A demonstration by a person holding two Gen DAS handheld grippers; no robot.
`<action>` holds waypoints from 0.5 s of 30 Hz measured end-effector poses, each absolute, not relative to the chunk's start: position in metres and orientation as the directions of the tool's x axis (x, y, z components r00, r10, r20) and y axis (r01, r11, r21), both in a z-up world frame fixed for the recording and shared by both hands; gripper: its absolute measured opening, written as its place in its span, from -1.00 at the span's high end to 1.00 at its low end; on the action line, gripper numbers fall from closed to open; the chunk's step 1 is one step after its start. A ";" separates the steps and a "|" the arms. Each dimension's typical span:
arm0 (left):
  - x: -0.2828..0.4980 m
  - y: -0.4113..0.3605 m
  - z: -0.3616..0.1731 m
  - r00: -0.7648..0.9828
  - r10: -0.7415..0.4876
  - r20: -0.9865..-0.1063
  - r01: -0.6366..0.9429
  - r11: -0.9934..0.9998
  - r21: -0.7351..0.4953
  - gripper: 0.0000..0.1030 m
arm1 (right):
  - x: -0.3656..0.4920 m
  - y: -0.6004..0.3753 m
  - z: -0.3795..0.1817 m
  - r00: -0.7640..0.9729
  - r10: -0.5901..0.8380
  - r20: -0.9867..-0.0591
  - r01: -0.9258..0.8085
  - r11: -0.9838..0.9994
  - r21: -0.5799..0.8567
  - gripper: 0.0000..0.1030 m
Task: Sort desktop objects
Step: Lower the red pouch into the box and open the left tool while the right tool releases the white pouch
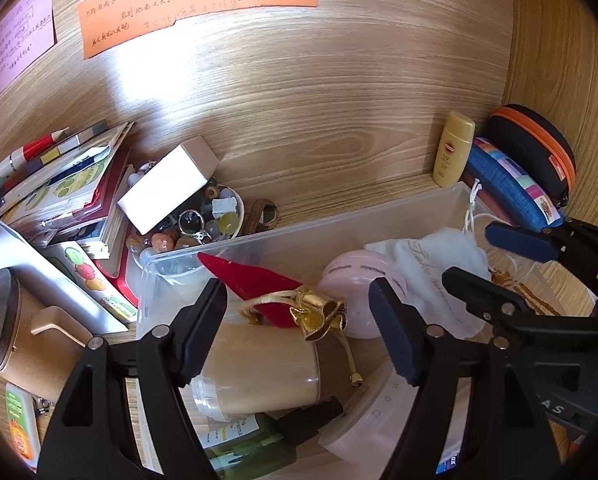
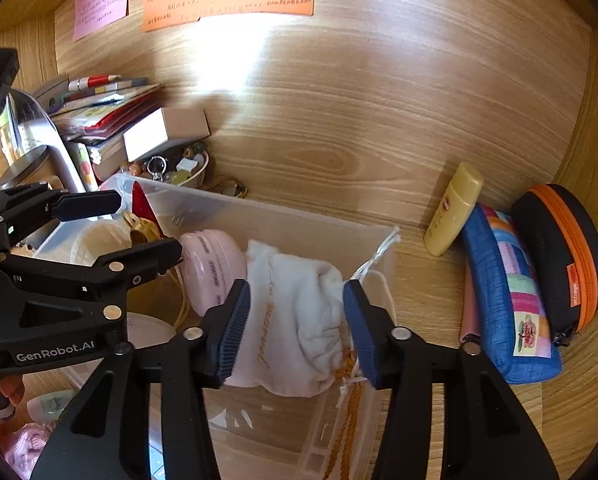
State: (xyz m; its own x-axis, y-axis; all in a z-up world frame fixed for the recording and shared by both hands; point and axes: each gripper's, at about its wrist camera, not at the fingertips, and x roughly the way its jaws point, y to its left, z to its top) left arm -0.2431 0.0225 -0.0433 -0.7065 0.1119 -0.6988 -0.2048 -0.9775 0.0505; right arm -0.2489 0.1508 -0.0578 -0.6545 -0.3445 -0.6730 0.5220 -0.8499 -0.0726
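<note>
Currently over clear bin (image 1: 339, 220) on wooden desk (image 2: 419, 280), both tools angled down into it.

Left gripper (image 1: 299, 328): jaws wide, gripping nothing. Between them but clear of the pads, red pouch (image 1: 259, 280) with gold ribbon, lying on top of beige bottle (image 1: 259, 364) inside the bin. Left pad close to the bottle's side; contact hard to tell.

Right gripper (image 2: 297, 324): jaws parted about halfway, straddling white drawstring pouch (image 2: 299, 280). Pouch resting in the bin's right end, cloth filling most of the gap, gathered neck beside the right pad. No visible squeeze on the cloth, so read as released. Drawstring trailing over the bin's corner.

Pink round case (image 2: 211, 264) in the bin just left of the white pouch, touching it. Pale "Dew" tub (image 1: 375, 412) and green bottle (image 1: 243, 444) low in the bin, partly hidden behind the left tool.

Outside the bin, right side: yellow sunscreen bottle (image 2: 453, 208), blue patchwork pouch (image 2: 507, 300), black case with orange zip (image 2: 559, 252), all leaning against the back wall in a row, touching or nearly so.

Left side: bowl of beads (image 1: 203, 224) with white box (image 1: 171, 184) propped on it, book stack (image 1: 67, 192) beside.

Orange note (image 1: 199, 4) stuck on the back wall.
</note>
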 end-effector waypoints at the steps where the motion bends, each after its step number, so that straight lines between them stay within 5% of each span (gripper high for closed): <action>1: -0.243 0.022 -0.043 -0.707 0.110 -0.698 -0.202 -0.978 0.050 -0.43 | -0.248 0.151 -0.057 -0.659 -0.346 -0.668 0.521 -0.851 -0.073 -0.08; 15: -0.238 0.006 -0.034 -0.713 0.138 -0.688 -0.193 -0.981 0.004 -0.82 | -0.244 0.159 -0.043 -0.690 -0.336 -0.641 0.503 -0.859 -0.091 -0.59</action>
